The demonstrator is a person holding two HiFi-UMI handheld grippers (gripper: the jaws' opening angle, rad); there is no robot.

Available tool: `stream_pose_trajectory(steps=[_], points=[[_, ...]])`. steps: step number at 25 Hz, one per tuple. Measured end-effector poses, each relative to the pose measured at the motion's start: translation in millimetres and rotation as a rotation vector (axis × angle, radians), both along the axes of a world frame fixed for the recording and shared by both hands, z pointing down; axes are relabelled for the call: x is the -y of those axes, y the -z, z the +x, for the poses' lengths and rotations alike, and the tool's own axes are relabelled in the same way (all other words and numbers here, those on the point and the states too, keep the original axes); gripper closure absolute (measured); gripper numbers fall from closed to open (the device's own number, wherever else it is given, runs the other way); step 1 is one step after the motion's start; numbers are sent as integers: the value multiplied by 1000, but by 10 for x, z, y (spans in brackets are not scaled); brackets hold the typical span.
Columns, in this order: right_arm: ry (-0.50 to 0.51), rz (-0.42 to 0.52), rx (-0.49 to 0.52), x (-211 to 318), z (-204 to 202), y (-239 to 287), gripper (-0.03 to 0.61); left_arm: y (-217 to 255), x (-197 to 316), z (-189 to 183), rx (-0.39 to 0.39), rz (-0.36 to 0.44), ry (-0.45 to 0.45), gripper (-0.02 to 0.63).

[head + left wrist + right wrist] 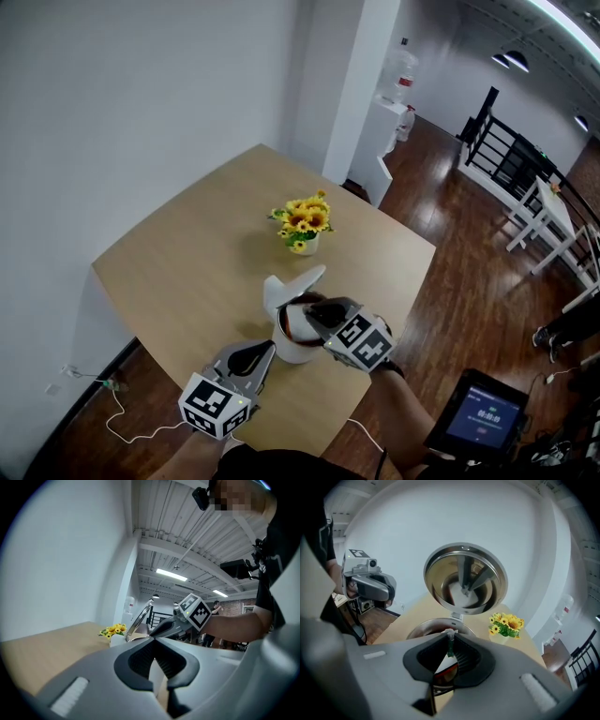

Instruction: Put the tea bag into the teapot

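Observation:
A white teapot (292, 351) stands near the table's front edge with its lid (296, 280) swung open; in the right gripper view the steel-lined lid (465, 578) rises behind the round opening (421, 629). My right gripper (315, 308) hovers over that opening, shut on a small green-and-white piece of the tea bag (450, 643) at its tips (449, 635). The rest of the bag is hidden under the jaws. My left gripper (266, 350) sits low at the pot's near left side, jaws closed (153, 639) with nothing seen between them. Touch with the pot cannot be told.
A pot of yellow sunflowers (303, 223) stands on the wooden table (187, 253) beyond the teapot. To the right the table ends over a wood floor with a lit tablet screen (480, 412). A white wall runs along the left, a water dispenser (397, 89) far back.

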State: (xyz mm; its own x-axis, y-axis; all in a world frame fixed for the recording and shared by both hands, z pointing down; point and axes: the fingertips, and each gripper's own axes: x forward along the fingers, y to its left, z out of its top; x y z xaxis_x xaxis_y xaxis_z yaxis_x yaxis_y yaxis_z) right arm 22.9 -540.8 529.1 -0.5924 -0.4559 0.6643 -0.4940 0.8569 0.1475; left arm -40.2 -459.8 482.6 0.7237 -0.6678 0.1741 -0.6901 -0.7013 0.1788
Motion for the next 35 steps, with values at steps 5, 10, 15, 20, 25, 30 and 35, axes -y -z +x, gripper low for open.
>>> stream_pose_trajectory(steps=[5,10,15,20,25,30,35], points=[[13,-2,-7,-38,-32,-12,534,9,-40,17,6,-9,1,609],[21,1,-41,-6,-43,-90,531,-5,-27,-23,13,-9,7,609],[31,-6,-71,-28,-59,-168,516,-5,-68,-62,24,-9,15,609],[25,-16,-51,-47,-41,-179,488,16,-129,-82,31,-3,16,609],[-10,31,29,-87,7,53,480,92,-175,-89,26,13,26,609],[-50,45,203,-317,70,405,487,265,-200,-36,-1,60,0,609],[-99,111,445,-675,245,932,577,453,-393,57,-42,39,-42,609]])
